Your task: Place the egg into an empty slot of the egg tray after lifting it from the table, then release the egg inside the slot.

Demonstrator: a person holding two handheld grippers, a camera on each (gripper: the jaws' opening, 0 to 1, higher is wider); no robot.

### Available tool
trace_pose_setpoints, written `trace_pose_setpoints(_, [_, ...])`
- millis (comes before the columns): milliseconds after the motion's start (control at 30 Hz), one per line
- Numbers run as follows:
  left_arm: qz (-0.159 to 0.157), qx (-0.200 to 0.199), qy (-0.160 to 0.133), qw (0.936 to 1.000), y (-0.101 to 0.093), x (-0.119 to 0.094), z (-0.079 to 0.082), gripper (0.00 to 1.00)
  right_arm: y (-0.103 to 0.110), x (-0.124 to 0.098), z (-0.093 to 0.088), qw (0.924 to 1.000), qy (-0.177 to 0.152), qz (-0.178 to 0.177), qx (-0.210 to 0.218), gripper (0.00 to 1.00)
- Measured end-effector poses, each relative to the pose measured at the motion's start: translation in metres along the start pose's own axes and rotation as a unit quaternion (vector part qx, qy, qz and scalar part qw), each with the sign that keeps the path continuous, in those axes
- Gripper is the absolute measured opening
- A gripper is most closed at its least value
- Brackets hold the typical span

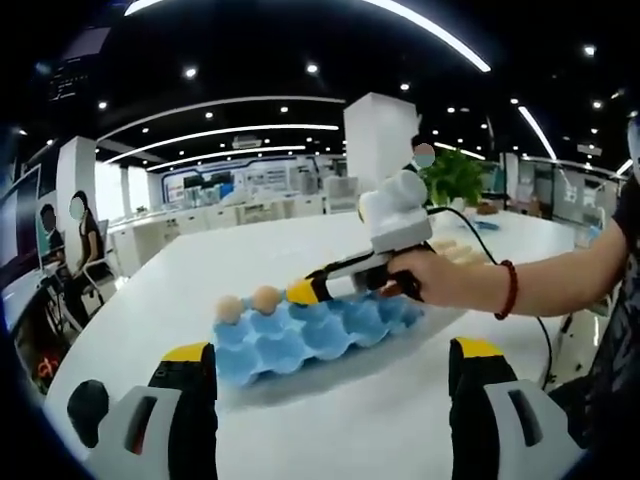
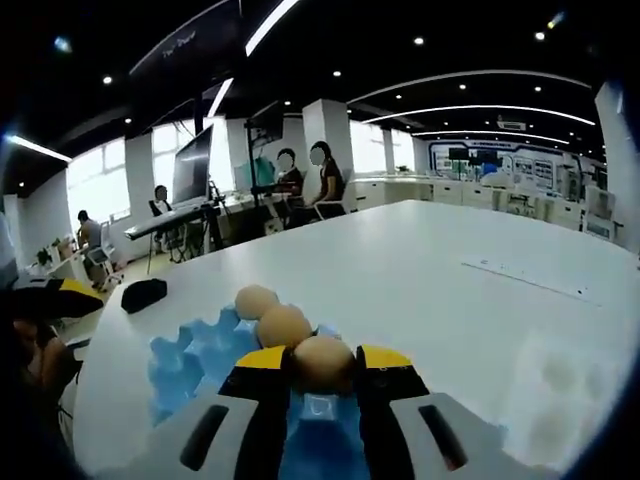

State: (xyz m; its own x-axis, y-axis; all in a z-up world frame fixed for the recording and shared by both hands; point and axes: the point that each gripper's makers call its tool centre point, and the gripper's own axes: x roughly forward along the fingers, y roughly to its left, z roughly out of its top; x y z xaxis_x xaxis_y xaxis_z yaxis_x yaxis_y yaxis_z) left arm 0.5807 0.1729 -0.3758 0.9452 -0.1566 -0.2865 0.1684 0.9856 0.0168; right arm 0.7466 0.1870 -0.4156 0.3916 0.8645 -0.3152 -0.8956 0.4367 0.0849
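Right tool (image 2: pixel 322 365) clamped on a tan egg (image 2: pixel 323 362), poised over the light-blue moulded egg tray (image 2: pixel 190 362); slot beneath hidden by the jaws. Behind it, two more tan eggs (image 2: pixel 283 325) (image 2: pixel 255 300) seated in tray slots. Left tool (image 1: pixel 330 375) parted, empty, facing the tray's near side on the white desk (image 1: pixel 330 440). Hand (image 1: pixel 440 278) gripping the right tool; tray's far end partly hidden behind it.

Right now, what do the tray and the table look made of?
Tray: looks like moulded plastic or dyed pulp, can't tell which; uniform light blue, matte, soft-edged cups. Table: smooth white top, likely laminate or painted board; faint sheen, no grain or seams visible. The egg in the right gripper has a matte tan shell.
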Motion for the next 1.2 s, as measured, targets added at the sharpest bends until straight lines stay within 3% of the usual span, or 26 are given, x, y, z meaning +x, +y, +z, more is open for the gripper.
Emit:
trace_pose_setpoints(333, [0.002, 0.007, 0.001, 1.0, 0.002, -0.002, 0.002, 0.98, 0.001, -0.002, 0.003, 0.9998, -0.019, 0.002, 0.004, 0.32])
trace_pose_setpoints(400, [0.002, 0.007, -0.002, 1.0, 0.002, -0.003, 0.003, 0.98, -0.001, -0.005, 0.008, 0.9994, -0.035, -0.001, 0.003, 0.33])
trace_pose_setpoints(767, [0.006, 0.001, -0.001, 1.0, 0.002, -0.003, 0.003, 0.99, -0.005, -0.023, 0.016, 0.9985, -0.051, -0.005, 0.019, 0.36])
trace_pose_setpoints(1200, [-0.016, 0.014, -0.001, 0.9998, -0.016, 0.008, 0.01, 0.99, -0.031, -0.051, 0.02, 0.9964, -0.07, -0.038, 0.029, 0.37])
